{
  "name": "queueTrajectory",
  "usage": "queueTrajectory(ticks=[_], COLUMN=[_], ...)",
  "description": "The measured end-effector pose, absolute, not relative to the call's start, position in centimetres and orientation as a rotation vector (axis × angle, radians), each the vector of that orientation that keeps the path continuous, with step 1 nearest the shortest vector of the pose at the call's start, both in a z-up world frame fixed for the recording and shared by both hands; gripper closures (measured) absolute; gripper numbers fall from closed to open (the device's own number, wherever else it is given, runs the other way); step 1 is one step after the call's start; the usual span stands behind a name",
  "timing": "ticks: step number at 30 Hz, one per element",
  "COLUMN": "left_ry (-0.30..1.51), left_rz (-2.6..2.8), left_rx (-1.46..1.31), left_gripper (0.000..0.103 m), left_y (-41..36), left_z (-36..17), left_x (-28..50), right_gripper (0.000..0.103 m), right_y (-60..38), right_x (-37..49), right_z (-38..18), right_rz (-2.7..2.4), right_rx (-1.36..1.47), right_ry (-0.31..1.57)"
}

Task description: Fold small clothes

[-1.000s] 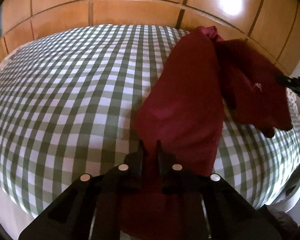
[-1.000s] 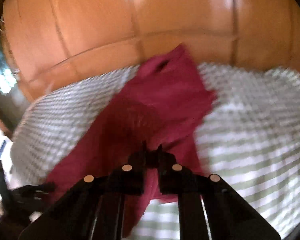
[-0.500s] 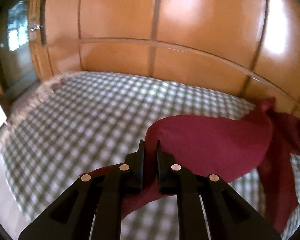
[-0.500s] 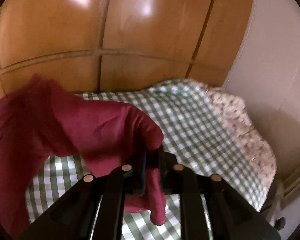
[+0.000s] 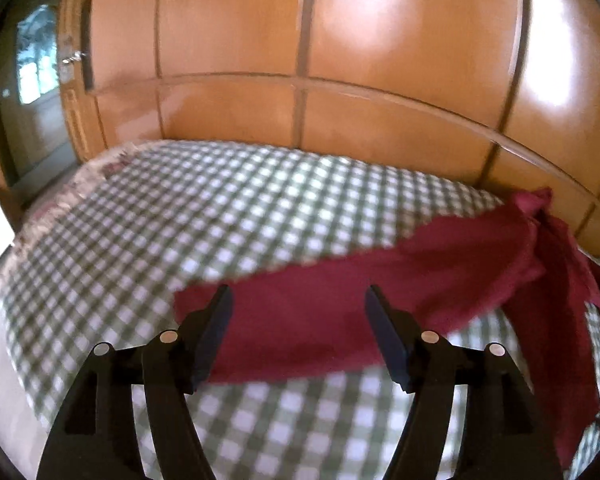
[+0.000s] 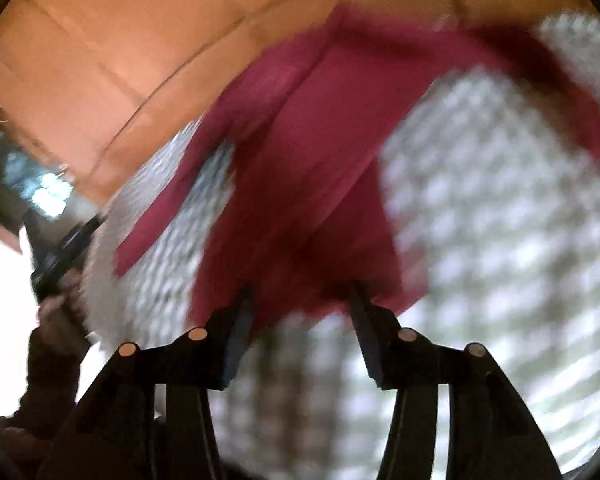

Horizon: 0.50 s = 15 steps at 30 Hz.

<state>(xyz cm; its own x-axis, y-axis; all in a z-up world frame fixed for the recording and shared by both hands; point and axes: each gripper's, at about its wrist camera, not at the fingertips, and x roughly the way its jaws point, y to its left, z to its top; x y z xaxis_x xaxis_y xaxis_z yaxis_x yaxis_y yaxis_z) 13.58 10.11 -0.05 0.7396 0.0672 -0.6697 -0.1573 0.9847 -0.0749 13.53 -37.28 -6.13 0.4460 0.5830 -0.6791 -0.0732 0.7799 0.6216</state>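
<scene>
We see no brand, label or writing anywhere. The dark red garment [image 5: 340, 312] lies across the lower right of the checked cloth [image 5: 204, 224]. Our left gripper [image 5: 298, 320] has just been opening, jaws spread, nothing pinched. Our right gripper [image 6: 300, 312] has also been opening; blur hides whether the cloth's edge still touches it.

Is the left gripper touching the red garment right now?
Apart. The left wrist view shows the left gripper with its jaws wide, having just opened, clear space inside each finger, and the red garment lying on the checked bedspread beyond them.
</scene>
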Motion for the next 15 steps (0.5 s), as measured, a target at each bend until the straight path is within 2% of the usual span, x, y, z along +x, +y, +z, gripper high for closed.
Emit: queueTrajectory(ticks=[4, 5, 6, 7, 11, 14, 15], left_ry=[0.768, 0.786, 0.797, 0.812, 0.865, 0.92, 0.941], left_rz=[0.047, 0.019, -0.001, -0.04, -0.233, -0.377, -0.419], left_rx=[-0.142, -0.146, -0.148, -0.154, -0.209, -0.246, -0.256], left_gripper=[0.036, 0.036, 0.036, 0.036, 0.038, 0.054, 0.056], left_y=[8.5, 7.8, 7.4, 6.7, 4.2, 1.2, 0.1], left_z=[-1.3, -1.8, -2.0, -2.4, -3.5, -4.6, -5.1], left_x=[12.0, 11.7, 11.4, 11.1, 10.2, 10.4, 10.6], right_gripper=[0.061, 0.071, 0.09, 0.096, 0.096, 0.096, 0.096], right_y=[-34.1, -34.3, -34.4, -34.7, -37.7, -41.7, -42.7], right_x=[14.4, 15.0, 15.3, 15.3, 13.8, 12.5, 12.4], right_z=[-7.7, -7.8, -7.3, -6.5, -1.0, 3.4, 4.2], right_rz=[0.461, 0.446, 0.432, 0.42, 0.34, 0.196, 0.156], right_rx=[0.679, 0.716, 0.723, 0.712, 0.578, 0.484, 0.466], right_ry=[1.069, 1.063, 1.052, 1.026, 0.844, 0.712, 0.689])
